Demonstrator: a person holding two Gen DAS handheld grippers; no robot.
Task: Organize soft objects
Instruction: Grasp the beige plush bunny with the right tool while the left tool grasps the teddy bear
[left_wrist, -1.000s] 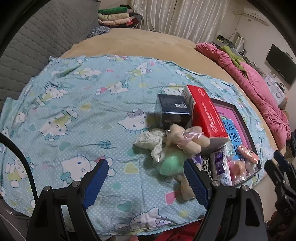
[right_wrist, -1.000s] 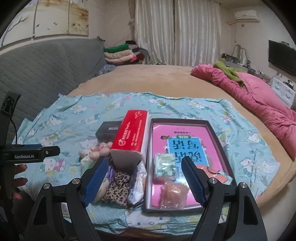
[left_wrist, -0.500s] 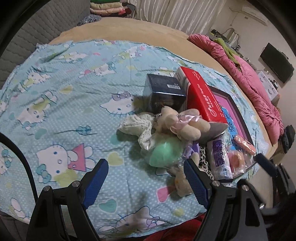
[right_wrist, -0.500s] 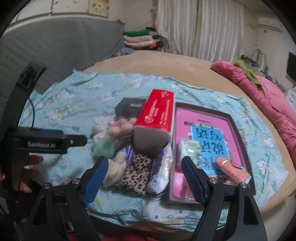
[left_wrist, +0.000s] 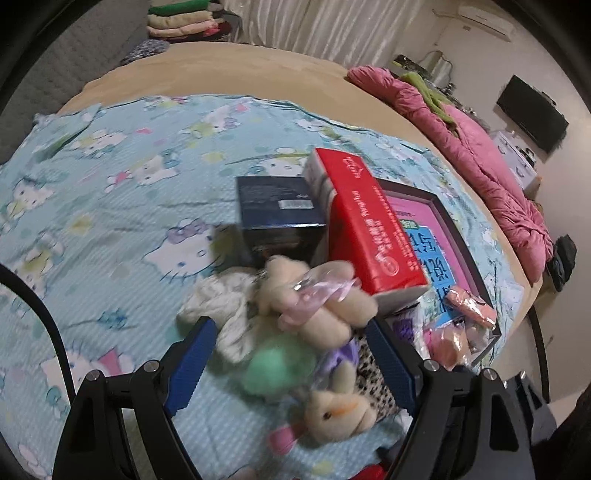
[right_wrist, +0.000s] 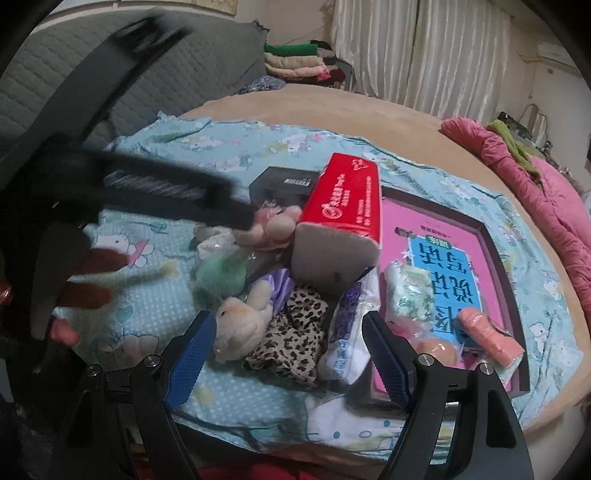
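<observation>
Your left tool (left_wrist: 288, 358) hangs with jaws apart over the green pompom (left_wrist: 279, 360) and beige teddy bear (left_wrist: 314, 299); your right tool (right_wrist: 286, 350), also spread, frames the leopard-print cloth (right_wrist: 291, 338) on the bed's Hello Kitty sheet (left_wrist: 110, 192).

Fuzzy plush bear (left_wrist: 317, 306) — glossy cardboard box (left_wrist: 369, 225)

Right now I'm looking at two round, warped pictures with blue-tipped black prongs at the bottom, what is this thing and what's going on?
The prongs are hand-held grippers, one per hand, each with a wide-angle camera looking along its fingers. One picture is from the left gripper, one from the right gripper. Both are open and hold nothing. On the blue cartoon sheet lies a pile: a beige plush bear, a green puff, a small plush bunny, a leopard-print cloth, beside a red box and a pink tray.
</observation>
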